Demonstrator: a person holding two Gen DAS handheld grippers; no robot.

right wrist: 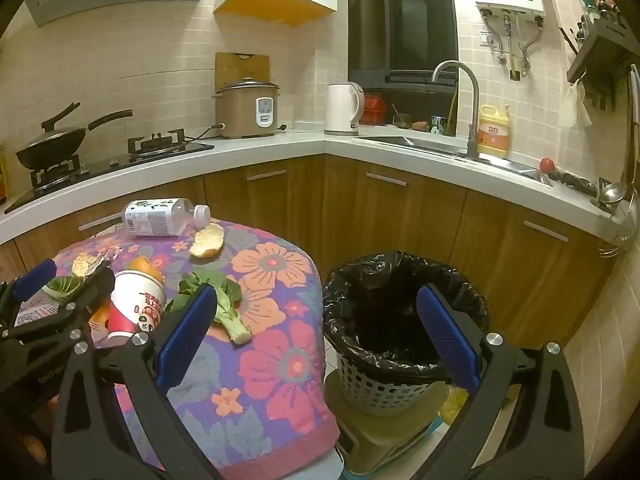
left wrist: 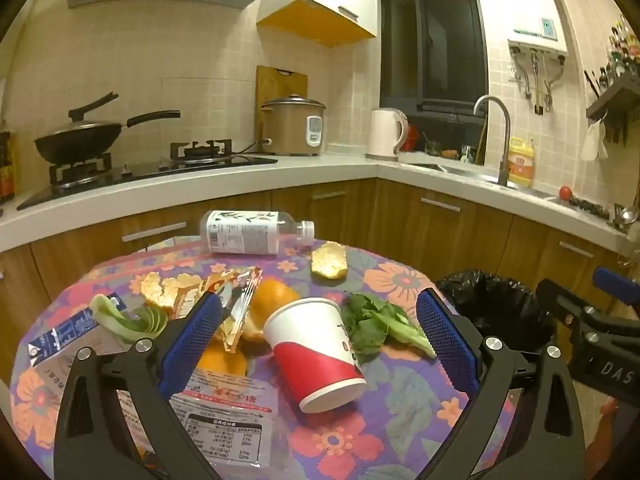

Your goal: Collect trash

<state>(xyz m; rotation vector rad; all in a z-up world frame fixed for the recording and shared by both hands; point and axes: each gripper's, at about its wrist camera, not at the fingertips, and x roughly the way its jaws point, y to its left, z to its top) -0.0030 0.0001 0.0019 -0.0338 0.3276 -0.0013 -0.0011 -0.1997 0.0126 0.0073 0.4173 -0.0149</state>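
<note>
Dim warm indoor light, fisheye-bent edges, pics perhaps slightly soft.

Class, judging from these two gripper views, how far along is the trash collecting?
Barely started. Nothing visible in the bin, though its black liner hides the bottom. In hand: nothing; left gripper open around the paper cup, right gripper open. Left: bottle, peels, greens, wrappers.

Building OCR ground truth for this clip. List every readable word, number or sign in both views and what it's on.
"DAS" – white letters on the black body of the right claw, cut off at the frame edge.
Bottle: label print too small to read.
Flat wrapper: red characters and a printed table, blurred.
Paper cup: red print and a cartoon, unreadable.
Yellow jug by the sink: red logo, blurred.
Water heater: markings unreadable.
</note>
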